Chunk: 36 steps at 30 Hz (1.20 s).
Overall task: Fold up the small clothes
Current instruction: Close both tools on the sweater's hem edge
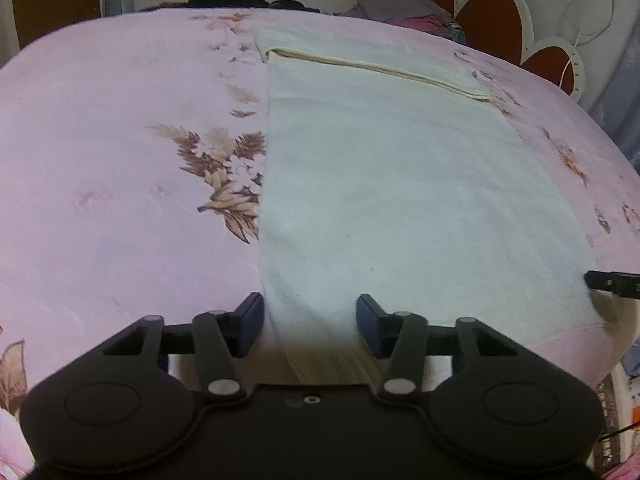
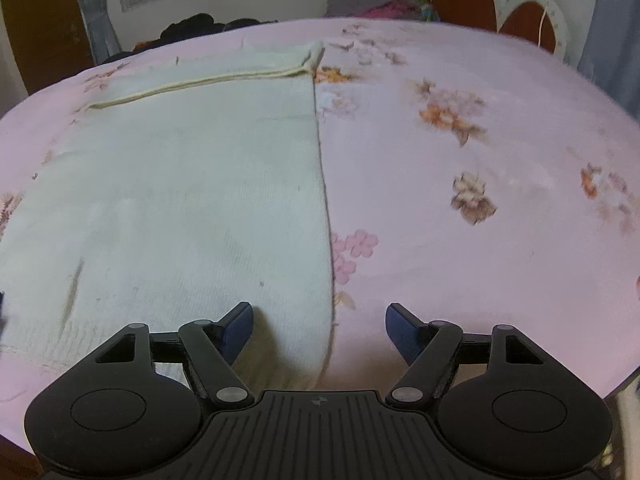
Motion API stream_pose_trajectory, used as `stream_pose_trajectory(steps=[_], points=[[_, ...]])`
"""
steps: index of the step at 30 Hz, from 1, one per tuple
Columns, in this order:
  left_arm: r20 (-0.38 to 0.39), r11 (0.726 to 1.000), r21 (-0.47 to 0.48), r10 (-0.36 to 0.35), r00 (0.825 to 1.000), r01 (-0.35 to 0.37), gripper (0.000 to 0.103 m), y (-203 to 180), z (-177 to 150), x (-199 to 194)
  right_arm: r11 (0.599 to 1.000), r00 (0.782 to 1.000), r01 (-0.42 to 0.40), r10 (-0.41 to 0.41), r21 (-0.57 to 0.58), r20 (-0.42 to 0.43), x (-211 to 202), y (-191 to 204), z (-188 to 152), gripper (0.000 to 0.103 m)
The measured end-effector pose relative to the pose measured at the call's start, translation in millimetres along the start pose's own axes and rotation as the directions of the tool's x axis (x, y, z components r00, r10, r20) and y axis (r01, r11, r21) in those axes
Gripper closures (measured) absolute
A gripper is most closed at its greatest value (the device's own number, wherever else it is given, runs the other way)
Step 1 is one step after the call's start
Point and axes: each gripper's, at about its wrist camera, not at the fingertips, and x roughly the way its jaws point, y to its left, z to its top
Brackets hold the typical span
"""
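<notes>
Pale ribbed garment (image 1: 384,184) flat on pink floral bedsheet (image 1: 100,140), far end already doubled over along a hem. Near corners at bed edge. Left gripper (image 1: 310,324) straddling near left edge, jaws parted, pads not yet pressing cloth. Right gripper (image 2: 320,332) straddling near right edge, jaws wide, nothing clenched. Step, as judged: taking both near corners. Next: close on both, lift together, carry toward far hem.

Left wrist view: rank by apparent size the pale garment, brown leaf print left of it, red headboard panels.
1. pale garment, by far.
2-3. brown leaf print and red headboard panels: unsure; they look similar, and the panels are farther away.
</notes>
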Motion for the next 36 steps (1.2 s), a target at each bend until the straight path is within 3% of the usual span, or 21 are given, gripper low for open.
stream_pose_trajectory(steps=[4,8,11,16,23,29,36], points=[[-0.018,1.0,-0.006,-0.027,0.999,0.027,0.072,-2.1,-2.6,-1.0,0.999,0.999,-0.032,0.032,-0.002,-0.026,2.2,5.7,1.5,0.054],[-0.059,0.996,-0.025,-0.09,0.994,0.089,0.094,2.4,-1.0,1.4,0.998,0.997,-0.06,0.06,-0.001,-0.044,1.4,7.8,3.6,0.073],[-0.068,0.991,-0.058,-0.125,0.99,0.121,0.098,8.5,2.0,3.1,0.995,0.993,-0.098,0.098,-0.001,-0.063,0.1,9.8,6.7,0.095],[-0.038,0.98,-0.106,-0.176,0.984,0.171,0.098,14.0,8.5,-2.3,0.989,0.987,-0.144,0.145,0.007,-0.066,-3.9,11.8,14.1,0.097],[0.082,0.97,-0.109,-0.208,0.975,0.216,0.099,12.4,46.0,-18.6,0.979,0.979,-0.205,0.204,0.006,0.018,-19.3,12.1,48.2,0.097],[0.178,0.963,-0.118,-0.219,0.959,0.241,0.099,13.2,95.9,-17.4,0.971,0.964,-0.239,0.238,-0.006,0.115,-22.1,11.4,98.9,0.097],[0.261,0.963,-0.137,-0.191,0.946,0.232,0.099,12.8,157.7,8.3,0.968,0.95,-0.249,0.247,-0.018,0.193,3.1,12.0,169.1,0.097]])
